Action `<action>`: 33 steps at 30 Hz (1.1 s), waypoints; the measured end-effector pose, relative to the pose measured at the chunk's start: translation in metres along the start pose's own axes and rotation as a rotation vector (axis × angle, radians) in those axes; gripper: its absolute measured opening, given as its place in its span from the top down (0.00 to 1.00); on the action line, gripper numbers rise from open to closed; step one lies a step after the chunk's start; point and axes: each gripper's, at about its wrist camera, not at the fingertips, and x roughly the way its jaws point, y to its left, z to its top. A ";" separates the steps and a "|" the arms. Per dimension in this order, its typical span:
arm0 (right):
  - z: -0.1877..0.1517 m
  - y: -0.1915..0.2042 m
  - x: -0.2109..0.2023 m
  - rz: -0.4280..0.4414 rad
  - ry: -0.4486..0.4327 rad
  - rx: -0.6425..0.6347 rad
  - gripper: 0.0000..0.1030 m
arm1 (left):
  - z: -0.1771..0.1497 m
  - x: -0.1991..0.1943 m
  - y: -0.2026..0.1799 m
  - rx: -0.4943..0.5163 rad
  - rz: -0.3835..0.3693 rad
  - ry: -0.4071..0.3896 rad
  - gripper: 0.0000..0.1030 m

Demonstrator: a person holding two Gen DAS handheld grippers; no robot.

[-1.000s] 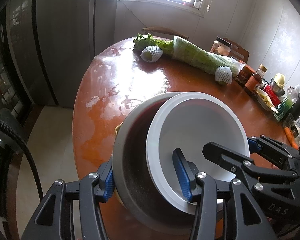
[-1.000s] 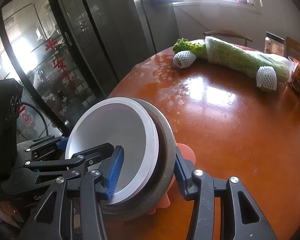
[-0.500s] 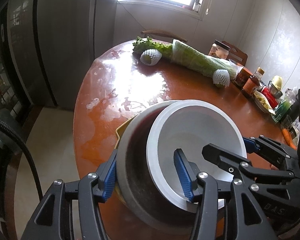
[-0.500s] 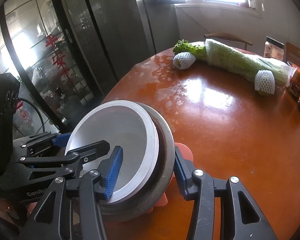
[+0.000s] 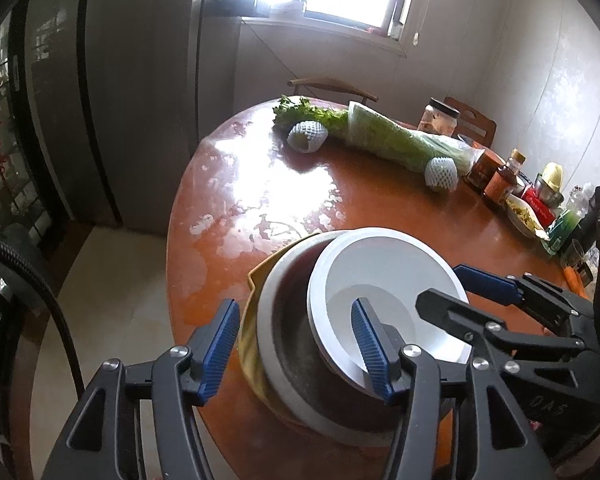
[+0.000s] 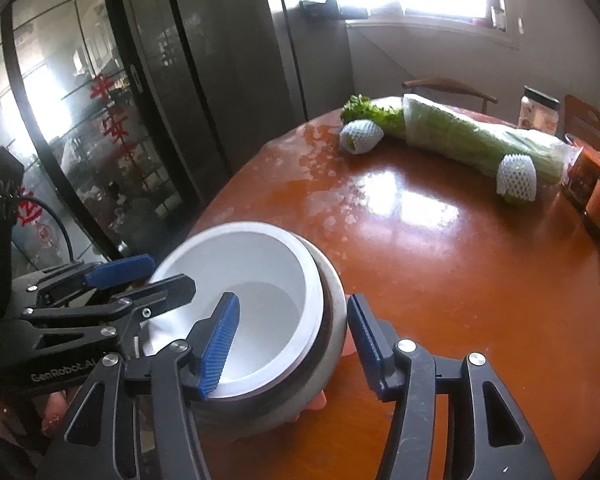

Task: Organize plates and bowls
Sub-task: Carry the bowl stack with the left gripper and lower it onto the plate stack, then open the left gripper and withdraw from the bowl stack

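Observation:
A white bowl (image 5: 384, 280) sits nested in a larger grey bowl (image 5: 292, 344), over a yellow piece (image 5: 252, 320) and a pink piece (image 6: 320, 400), near the round table's front edge. My left gripper (image 5: 296, 348) straddles the stack's left rim, one finger outside, one inside the white bowl. My right gripper (image 6: 292, 336) straddles the right rim of the white bowl (image 6: 252, 280) and grey bowl (image 6: 336, 320) the same way. Both sets of jaws stand wide; whether they press on the rims is unclear.
The orange-brown table (image 6: 460, 260) holds wrapped celery (image 6: 480, 140), two foam-netted fruits (image 6: 360, 136) and, at the right, jars and sauce bottles (image 5: 504, 180). Chairs stand behind the table. Dark glass doors (image 6: 100, 120) line the left side.
Both grippers and the bowl stack have drawn back toward the table's front edge. The yellow piece under the grey bowl has come into sight.

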 end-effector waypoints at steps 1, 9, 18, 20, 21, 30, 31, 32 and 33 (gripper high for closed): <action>0.000 0.000 -0.002 -0.001 -0.004 -0.002 0.42 | 0.000 -0.002 0.000 -0.001 0.000 -0.005 0.43; -0.001 0.009 -0.030 -0.024 -0.054 -0.035 0.34 | -0.007 -0.032 -0.002 -0.011 0.032 -0.065 0.40; -0.021 0.021 -0.075 -0.063 -0.124 -0.081 0.28 | -0.025 -0.070 -0.021 0.016 0.059 -0.121 0.34; -0.028 0.024 -0.082 -0.081 -0.133 -0.097 0.28 | -0.031 -0.071 -0.026 0.027 0.057 -0.111 0.33; -0.032 0.025 -0.085 -0.089 -0.136 -0.101 0.28 | -0.033 -0.070 -0.028 0.026 0.065 -0.110 0.33; -0.072 0.017 -0.107 -0.123 -0.136 -0.056 0.25 | -0.071 -0.070 -0.049 0.056 0.047 -0.075 0.33; -0.075 0.017 -0.109 -0.122 -0.138 -0.052 0.25 | -0.075 -0.069 -0.050 0.052 0.044 -0.073 0.33; -0.078 0.016 -0.111 -0.119 -0.143 -0.048 0.25 | -0.080 -0.069 -0.051 0.050 0.032 -0.069 0.32; -0.081 0.015 -0.113 -0.118 -0.145 -0.044 0.24 | -0.084 -0.068 -0.053 0.047 0.029 -0.064 0.32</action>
